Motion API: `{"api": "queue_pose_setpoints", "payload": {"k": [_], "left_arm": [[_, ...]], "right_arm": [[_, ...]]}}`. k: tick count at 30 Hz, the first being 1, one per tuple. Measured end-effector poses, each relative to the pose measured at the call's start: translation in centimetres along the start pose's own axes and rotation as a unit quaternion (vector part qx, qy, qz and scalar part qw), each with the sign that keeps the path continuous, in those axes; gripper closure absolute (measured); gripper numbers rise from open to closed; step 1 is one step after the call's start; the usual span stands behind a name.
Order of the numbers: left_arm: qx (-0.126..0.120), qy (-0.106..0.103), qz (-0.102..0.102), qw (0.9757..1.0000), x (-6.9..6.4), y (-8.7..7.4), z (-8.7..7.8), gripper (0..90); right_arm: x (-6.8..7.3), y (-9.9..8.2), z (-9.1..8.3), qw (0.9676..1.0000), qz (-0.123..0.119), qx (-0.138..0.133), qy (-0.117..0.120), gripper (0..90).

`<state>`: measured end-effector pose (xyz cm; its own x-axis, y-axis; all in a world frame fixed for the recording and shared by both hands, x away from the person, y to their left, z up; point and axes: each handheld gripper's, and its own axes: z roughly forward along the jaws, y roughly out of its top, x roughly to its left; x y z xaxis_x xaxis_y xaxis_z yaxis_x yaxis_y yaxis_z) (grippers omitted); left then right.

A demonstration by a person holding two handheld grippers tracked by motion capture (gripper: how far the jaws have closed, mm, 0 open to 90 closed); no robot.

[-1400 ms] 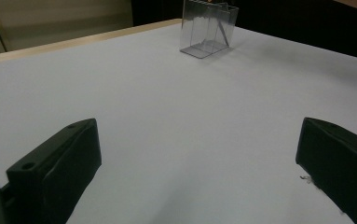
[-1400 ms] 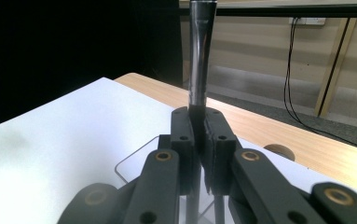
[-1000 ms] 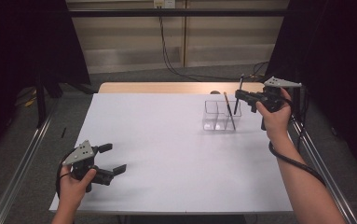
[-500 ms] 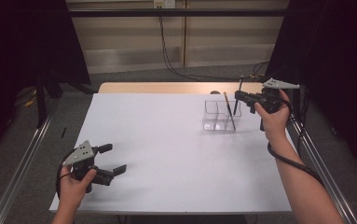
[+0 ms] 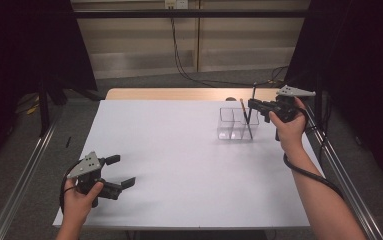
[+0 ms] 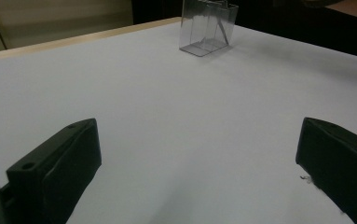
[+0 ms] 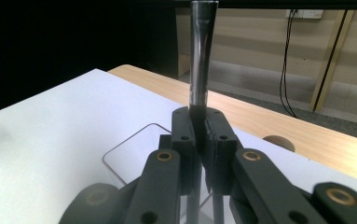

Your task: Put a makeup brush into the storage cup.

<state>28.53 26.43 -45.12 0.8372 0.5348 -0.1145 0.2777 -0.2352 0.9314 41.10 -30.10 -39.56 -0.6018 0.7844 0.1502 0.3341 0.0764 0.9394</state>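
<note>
Fingers (image 7: pixel 199 140) of your right gripper (image 5: pixel 259 106) are clamped on a dark pen (image 7: pixel 199 60) right above the clear organizer (image 5: pixel 236 125); left gripper (image 5: pixel 121 172) sits wide open, empty, over the white surface (image 5: pixel 179 155).

Lab: black curtains (image 5: pixel 24 45), white table (image 5: pixel 179 165), cables (image 5: pixel 184 55).

No legible text (anywhere on anything)
</note>
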Motion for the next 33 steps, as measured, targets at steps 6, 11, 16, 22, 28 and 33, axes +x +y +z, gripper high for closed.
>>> {"api": "queue_pose_setpoints", "payload": {"k": [6, 11, 16, 22, 28, 33], "left_arm": [[0.001, 0.000, 0.001, 1.0000, 0.0, 0.0, 0.1, 0.0], [0.002, -0.001, 0.002, 1.0000, 0.1, 0.0, 0.2, 0.0], [0.002, -0.001, 0.004, 1.0000, 0.1, 0.1, 0.3, 0.0], [0.002, -0.002, 0.002, 1.0000, 0.1, 0.0, 0.3, 0.0], [0.003, -0.002, 0.001, 1.0000, 0.1, 0.0, 0.3, 0.0], [0.004, -0.005, 0.002, 1.0000, 0.2, 0.0, 0.2, 0.0]], "right_arm": [[0.0, -0.5, 0.1, 1.0000, -0.004, 0.001, -0.004, 83.9], [0.0, -0.6, -0.1, 1.0000, -0.003, -0.001, -0.003, 83.9], [0.1, -0.9, 0.1, 1.0000, -0.005, 0.000, -0.002, 83.9], [0.1, -1.3, 0.2, 1.0000, -0.003, 0.002, -0.003, 83.9], [0.2, -1.4, 0.3, 1.0000, -0.004, 0.005, -0.001, 83.8], [0.1, -1.4, 0.3, 1.0000, -0.007, 0.007, 0.000, 83.8]]}}
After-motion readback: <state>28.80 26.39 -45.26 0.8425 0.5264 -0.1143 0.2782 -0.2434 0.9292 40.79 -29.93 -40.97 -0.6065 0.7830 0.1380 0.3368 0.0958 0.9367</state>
